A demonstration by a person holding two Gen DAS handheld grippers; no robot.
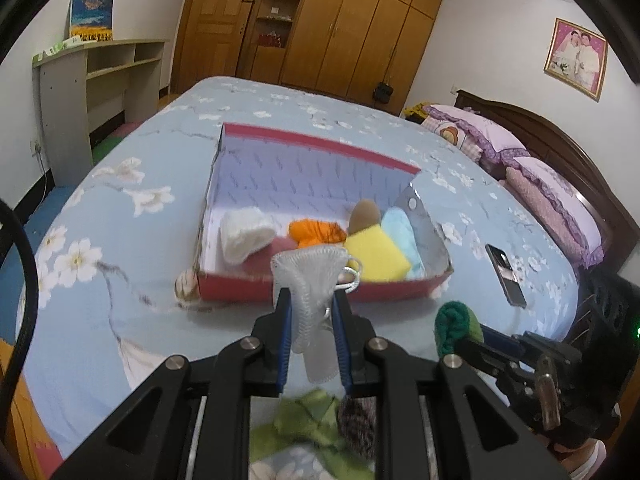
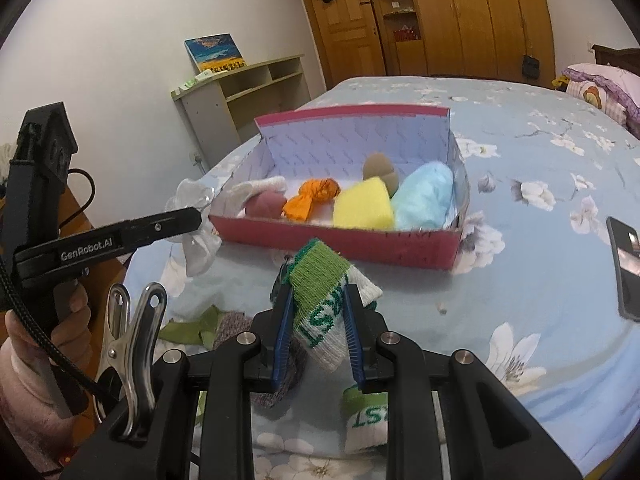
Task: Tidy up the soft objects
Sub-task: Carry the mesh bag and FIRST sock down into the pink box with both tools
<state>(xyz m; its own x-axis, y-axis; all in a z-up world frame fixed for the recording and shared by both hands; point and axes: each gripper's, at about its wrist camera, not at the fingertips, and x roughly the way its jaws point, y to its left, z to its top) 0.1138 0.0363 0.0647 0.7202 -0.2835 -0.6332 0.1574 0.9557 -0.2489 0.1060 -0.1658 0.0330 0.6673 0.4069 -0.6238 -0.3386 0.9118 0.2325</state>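
Socks fill both my tongs: left gripper (image 1: 310,304) clenches a translucent white mesh sock (image 1: 308,280), right gripper (image 2: 318,308) a green-and-white knitted sock (image 2: 320,300); red cardboard box (image 1: 320,288) at twelve o'clock, lettering cut off.

Beyond jaws: one box (image 2: 336,240), six soft items inside. One phone (image 2: 626,268). Two pillows (image 1: 556,200). Two socks (image 2: 320,312) in jaws.

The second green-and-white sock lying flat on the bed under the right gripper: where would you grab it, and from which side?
Take the spare sock across its white middle, just past the green cuff, coming straight down from above. It lies flat on the blue bedspread, so only the top is free, and the soft knit should bunch between the fingers. Both grippers are full now.
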